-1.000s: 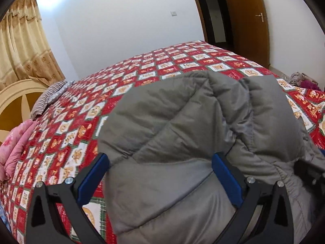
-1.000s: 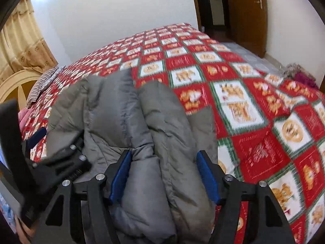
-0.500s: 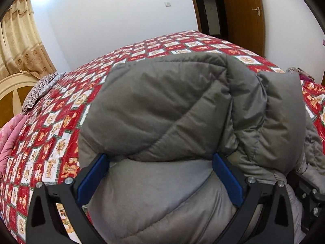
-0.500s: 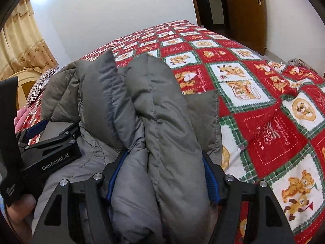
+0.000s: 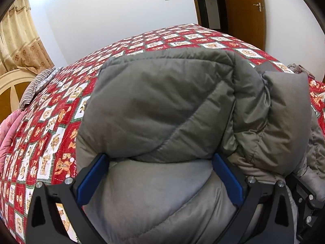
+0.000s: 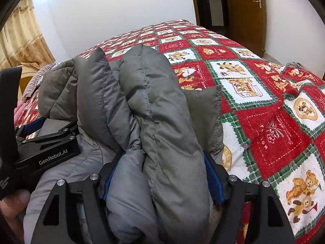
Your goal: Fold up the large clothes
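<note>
**Both tools set the folded coat down on the bed**

A grey padded coat [image 5: 162,105] lies bundled on the red patchwork bed cover [image 6: 264,105], toward the near edge of the bed, its upper layer doubled over the lower one. The left tool [image 5: 160,174] stands with its jaws spread wide around the thick fold; the blue pads sit against the padding at each side, but whether they squeeze it or merely flank it I cannot tell. The right tool [image 6: 162,174] straddles a narrower roll of the same coat, probably a sleeve or side panel. Its jaws have just been opening with the fabric between them, and the bulging padding hides the pads, so its grip is also uncertain. One tool at each end likely keeps the slippery layers aligned while the bundle settles. A hand [image 6: 14,205] grips the left tool's body.
</note>
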`<state>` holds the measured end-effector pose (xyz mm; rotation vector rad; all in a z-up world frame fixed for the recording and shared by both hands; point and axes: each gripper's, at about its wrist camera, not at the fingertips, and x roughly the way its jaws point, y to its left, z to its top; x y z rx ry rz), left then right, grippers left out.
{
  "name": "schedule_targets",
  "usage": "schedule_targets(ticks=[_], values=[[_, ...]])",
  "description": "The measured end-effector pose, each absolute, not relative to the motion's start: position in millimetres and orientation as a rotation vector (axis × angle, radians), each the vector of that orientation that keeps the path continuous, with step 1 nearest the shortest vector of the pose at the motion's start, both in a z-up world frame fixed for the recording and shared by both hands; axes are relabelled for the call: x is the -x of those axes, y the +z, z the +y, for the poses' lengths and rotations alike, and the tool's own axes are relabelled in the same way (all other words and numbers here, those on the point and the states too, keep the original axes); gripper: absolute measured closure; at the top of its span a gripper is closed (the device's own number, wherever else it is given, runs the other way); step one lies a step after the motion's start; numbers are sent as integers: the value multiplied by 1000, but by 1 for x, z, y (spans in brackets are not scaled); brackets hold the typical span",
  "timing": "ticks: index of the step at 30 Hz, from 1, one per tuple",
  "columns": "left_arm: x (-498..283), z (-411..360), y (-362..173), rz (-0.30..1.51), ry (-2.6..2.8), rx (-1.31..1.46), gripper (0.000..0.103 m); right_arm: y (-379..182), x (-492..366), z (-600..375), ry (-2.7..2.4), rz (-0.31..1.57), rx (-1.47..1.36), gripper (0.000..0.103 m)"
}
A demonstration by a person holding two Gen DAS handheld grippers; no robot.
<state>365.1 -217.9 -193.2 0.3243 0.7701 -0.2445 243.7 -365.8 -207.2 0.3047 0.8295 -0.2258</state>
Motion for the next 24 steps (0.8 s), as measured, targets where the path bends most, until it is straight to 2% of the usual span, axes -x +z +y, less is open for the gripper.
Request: schedule_targets(ticks=[14,17,20,24], values=[[-367,-217,-191,786,-259,-320,0,-208,-246,-365,-217,845,-289,29],[-360,-192,-174,817,-301,-240,0,-207,-246,-368,-197,852,-288,29],[-341,-148,-157,751,-307,-130,0,-202,-238,-376,-160,817,-298,29],[-338,-115,-172,790,-303,-79,0,-191,-229,-377,-205,783,-245,27]])
